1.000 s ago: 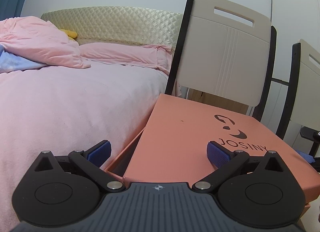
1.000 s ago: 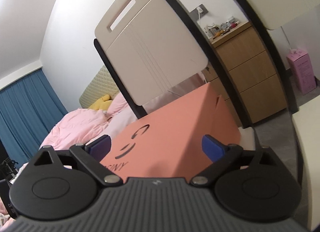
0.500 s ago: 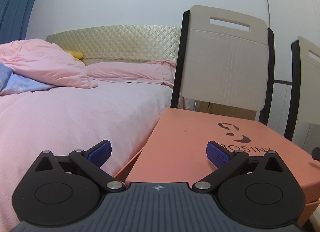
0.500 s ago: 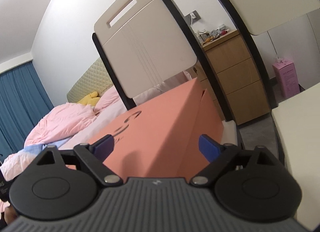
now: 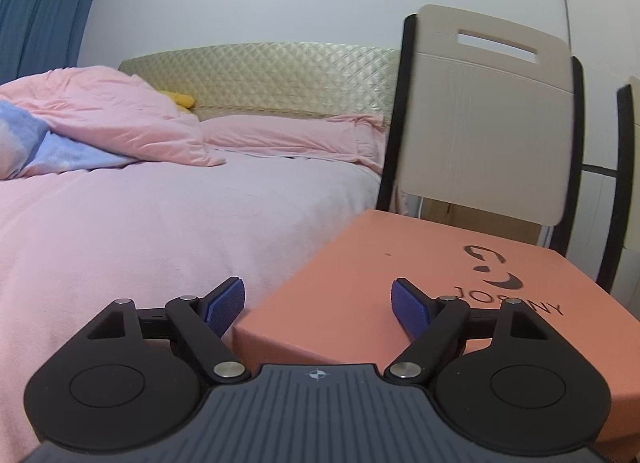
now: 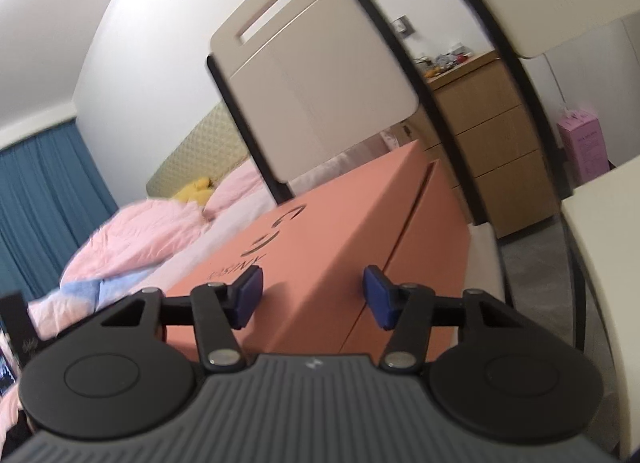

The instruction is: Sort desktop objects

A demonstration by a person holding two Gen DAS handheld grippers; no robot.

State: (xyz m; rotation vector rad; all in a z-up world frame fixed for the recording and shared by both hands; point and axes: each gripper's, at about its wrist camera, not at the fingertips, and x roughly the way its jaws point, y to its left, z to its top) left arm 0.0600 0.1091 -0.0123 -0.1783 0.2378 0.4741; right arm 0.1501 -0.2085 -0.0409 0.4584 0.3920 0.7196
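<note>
Left wrist view. The left gripper point(image 5: 318, 305) is hovering with its blue pads spread wide and holding nothing. The orange box point(image 5: 404, 295), lid on and logo uppermost, is lying directly ahead and slightly to the right: its near left corner is sitting between the two fingers, the right pad over the lid, the left pad off its edge toward the pink bed point(image 5: 160, 223). A beige chair point(image 5: 484, 135) is standing just behind the box. If the box is to be handled, the step is best done by squaring the gripper to one edge instead of the corner, so the pads are meeting flat faces.

Right wrist view. The right gripper point(image 6: 312, 297) is likewise standing with its fingers apart and empty, tilted, and straddling the lid's long right edge: the left pad is lying over the top face, the right pad over the side wall, where a seam is running. Blur is softening this frame, so contact cannot be judged; the pads are probably clear of the cardboard. A wooden drawer unit point(image 6: 484, 143) and white table edge point(image 6: 600, 243) are lying to the right.
</note>
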